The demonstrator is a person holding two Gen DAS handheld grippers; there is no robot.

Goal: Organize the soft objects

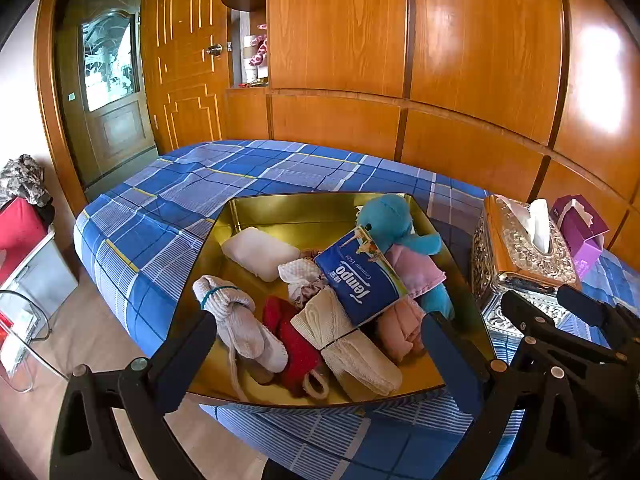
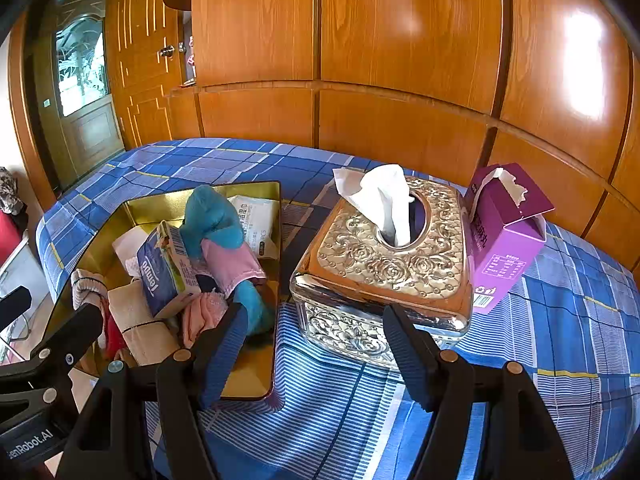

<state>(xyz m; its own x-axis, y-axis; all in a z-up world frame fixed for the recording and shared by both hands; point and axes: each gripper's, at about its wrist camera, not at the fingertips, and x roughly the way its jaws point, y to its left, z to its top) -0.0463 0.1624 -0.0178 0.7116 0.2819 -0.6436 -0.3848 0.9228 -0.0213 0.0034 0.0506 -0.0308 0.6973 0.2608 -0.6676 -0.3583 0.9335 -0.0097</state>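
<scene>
Gold tin tray (image 1: 280, 210) sits on a bed with a blue plaid sheet (image 1: 192, 188), wood-panel wardrobe wall (image 1: 480, 40) behind. Tray is packed with soft stuff: white pad (image 1: 260, 252) at back left, rolled grey-white sock bundle (image 1: 236, 320) with a teal band front left, red knit piece (image 1: 296, 344) beside it, cream knit roll (image 1: 340, 340) tied with a dark band in the front middle, peach cloth (image 1: 400, 332) front right, small crumpled white-pink fabric (image 1: 300, 276) in the centre. Blue Tempo tissue pack (image 1: 360, 280) lies tilted on top of the pile, leaning against a turquoise plush toy (image 1: 390, 220) with a pink cloth (image 1: 416, 268) over its middle. Right wrist view also shows a white wet-wipe packet (image 2: 256, 220) at the tray's back, behind the plush. Just right of the tray, on the bed: ornate gold-silver tissue box (image 2: 392, 264) with a white tissue sticking up, and touching its far side a purple carton (image 2: 504, 248) with a torn-open top. Left claw (image 1: 320, 356) hovers over the tray's near edge, fingers spread wide, released, nothing between them. Right claw (image 2: 316, 344) also released, spread, holding nothing; left finger in front of the tray's right corner, right finger in front of the tissue box. Floor and clutter at far left.
</scene>
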